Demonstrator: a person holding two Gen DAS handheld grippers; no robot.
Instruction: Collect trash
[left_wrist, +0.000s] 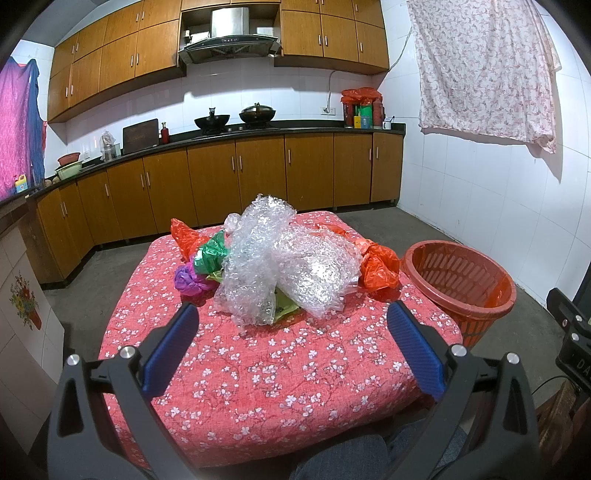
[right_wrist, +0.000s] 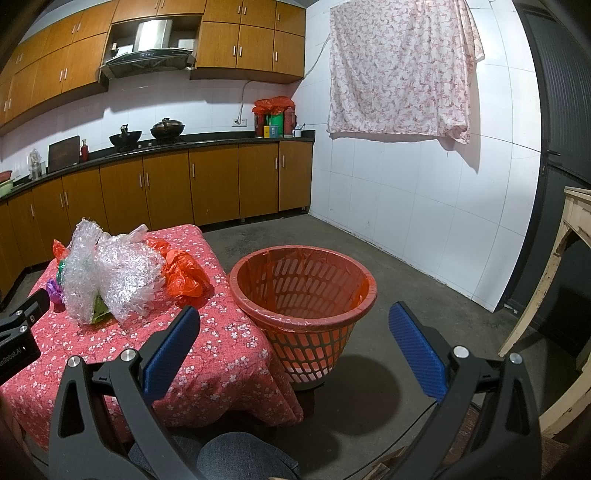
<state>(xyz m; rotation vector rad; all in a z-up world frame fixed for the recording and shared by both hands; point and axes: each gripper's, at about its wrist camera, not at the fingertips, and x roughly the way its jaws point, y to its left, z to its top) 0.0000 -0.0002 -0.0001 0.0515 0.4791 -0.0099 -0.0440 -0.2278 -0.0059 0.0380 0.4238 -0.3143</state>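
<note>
Holding both grippers low before the counter, you have each pair of jaws spread wide with nothing between them. Your left gripper points at the trash pile in the middle of the flowered red cloth: a big wad of bubble wrap lies on top, with an orange bag at its right, a green bag and a purple bag at its left, and another orange bag behind. Near you the cloth is bare up to the front edge, so there is open room.

Your right gripper faces the red basket, which stands on the floor just beside the right edge of the counter and tilts a little. It has a red liner and looks empty inside. Right of the basket the concrete floor is free up to the white wall.

On the body of the left gripper, at the left border of the right view, you can read part of a label, "enRobot.AI".
</note>
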